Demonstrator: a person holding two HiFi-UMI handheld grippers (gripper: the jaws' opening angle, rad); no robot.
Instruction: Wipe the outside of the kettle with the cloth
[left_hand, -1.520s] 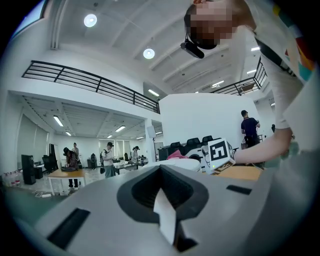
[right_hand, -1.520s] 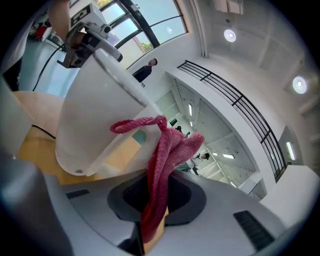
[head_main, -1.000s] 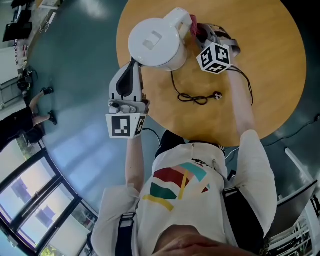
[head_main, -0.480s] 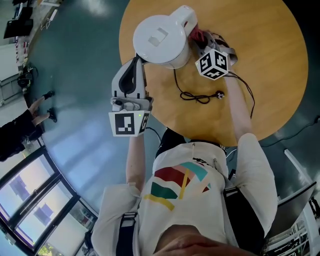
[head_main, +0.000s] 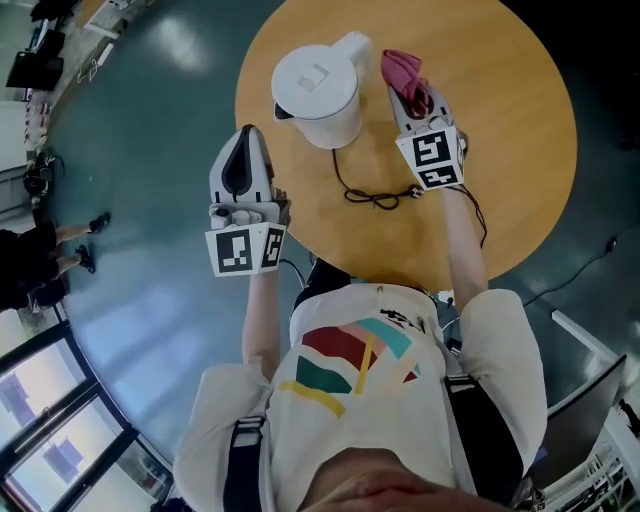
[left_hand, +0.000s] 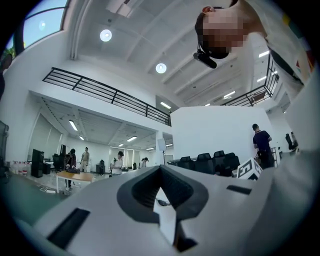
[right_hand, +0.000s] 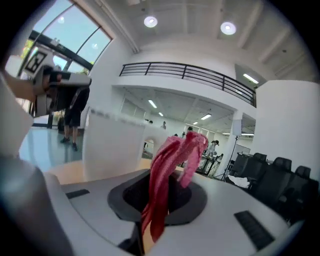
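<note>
A white kettle (head_main: 315, 90) with its lid on stands upright on the round wooden table (head_main: 510, 120). My right gripper (head_main: 402, 88) is just right of the kettle, apart from it, shut on a pink-red cloth (head_main: 403, 68) that sticks out past its jaws. In the right gripper view the cloth (right_hand: 170, 170) hangs from the shut gripper (right_hand: 157, 202), and the kettle (right_hand: 112, 150) stands ahead to the left. My left gripper (head_main: 247, 135) hovers left of the kettle beyond the table's edge, shut on nothing. The left gripper view looks over its gripper (left_hand: 161, 176) at the hall.
The kettle's black cord (head_main: 372, 192) lies coiled on the table in front of it, with its plug (head_main: 418, 190) near my right gripper. The table's edge runs just right of my left gripper, with teal floor (head_main: 150, 120) below. A person (head_main: 30, 260) stands at the far left.
The kettle looks smaller and farther from the camera. My left gripper has drawn back from its base to the left. My right gripper, still holding the cloth, has come off the kettle's side.
</note>
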